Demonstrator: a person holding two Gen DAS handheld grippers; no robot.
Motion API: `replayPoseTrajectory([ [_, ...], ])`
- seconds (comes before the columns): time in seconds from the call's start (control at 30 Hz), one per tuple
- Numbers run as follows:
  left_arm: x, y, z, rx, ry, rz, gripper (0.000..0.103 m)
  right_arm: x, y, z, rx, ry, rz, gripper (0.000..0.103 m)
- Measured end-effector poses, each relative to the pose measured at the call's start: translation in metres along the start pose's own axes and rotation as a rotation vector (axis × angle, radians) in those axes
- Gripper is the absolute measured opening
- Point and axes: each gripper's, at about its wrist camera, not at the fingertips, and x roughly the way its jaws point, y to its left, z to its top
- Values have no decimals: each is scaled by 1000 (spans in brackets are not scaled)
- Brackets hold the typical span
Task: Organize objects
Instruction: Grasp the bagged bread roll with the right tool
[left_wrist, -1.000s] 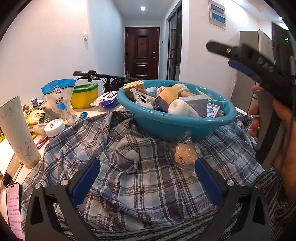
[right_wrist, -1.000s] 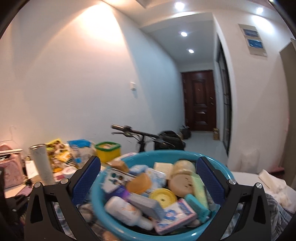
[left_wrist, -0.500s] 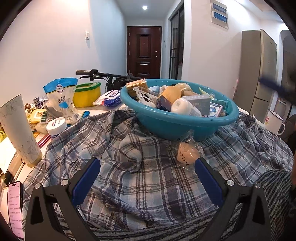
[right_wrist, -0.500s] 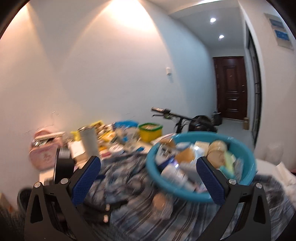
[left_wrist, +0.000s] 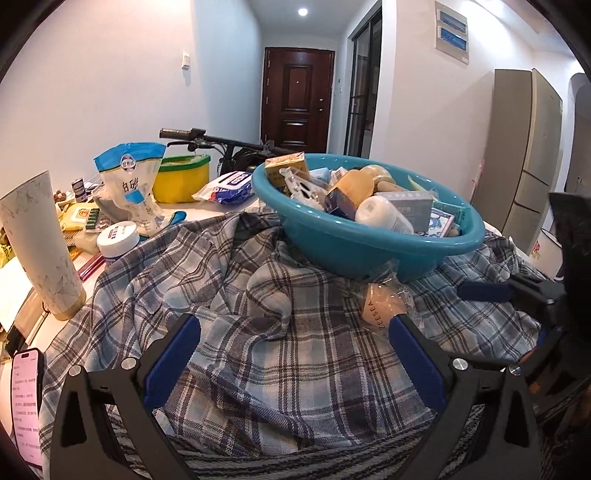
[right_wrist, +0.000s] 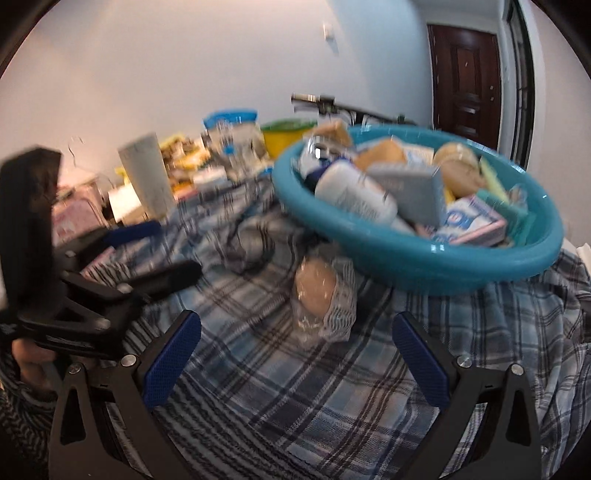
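Both grippers' fingers spread, empty. Wrapped soap (left_wrist: 382, 304) by basin (left_wrist: 369, 254): prob. light, crinkly, slippery; pinch across middle.

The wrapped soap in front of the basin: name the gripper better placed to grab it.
Probably right. The right gripper is open with the wrapped soap centred just ahead of it on the plaid cloth. For the open left gripper, the soap sits beside its right finger.

The clear-wrapped peach-coloured soap (left_wrist: 382, 304) on the plaid cloth reads "ZELSEA" down its side. The blue-topped white plastic bag (left_wrist: 129, 184) shows Chinese characters, "白" legible. Print elsewhere is too small.
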Motion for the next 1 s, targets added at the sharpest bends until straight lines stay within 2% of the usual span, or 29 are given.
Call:
replayPoseTrajectory([
  [0.13, 3, 11, -1, -50, 32, -24, 103, 17, 1, 4, -26, 75, -28, 103],
  [0.3, 3, 19, -2, -90, 40, -24, 103, 34, 0, 23, -64, 88, -68, 103],
  [0.37, 3, 19, -2, -91, 42, -24, 103, 48, -4, 29, -64, 122, -91, 101],
  [0.43, 4, 18, -3, -85, 48, -20, 103, 62, -6, 29, -65, 179, -86, 80],
  [0.47, 5, 18, -3, -83, 51, -18, 103, 68, -7, 28, -66, 201, -84, 50],
  [0.57, 6, 17, -3, -81, 55, -17, 103, 66, -11, 22, -58, 182, -70, 43],
  [0.73, 6, 17, -3, -80, 56, -17, 103, 48, -5, 18, -80, 118, -65, 42],
  [0.93, 6, 16, -4, -76, 56, -16, 103, 32, 2, 15, -104, 105, -70, 42],
  [1.0, 6, 16, -4, -76, 57, -16, 103, 27, 2, 16, -94, 94, -43, 42],
])
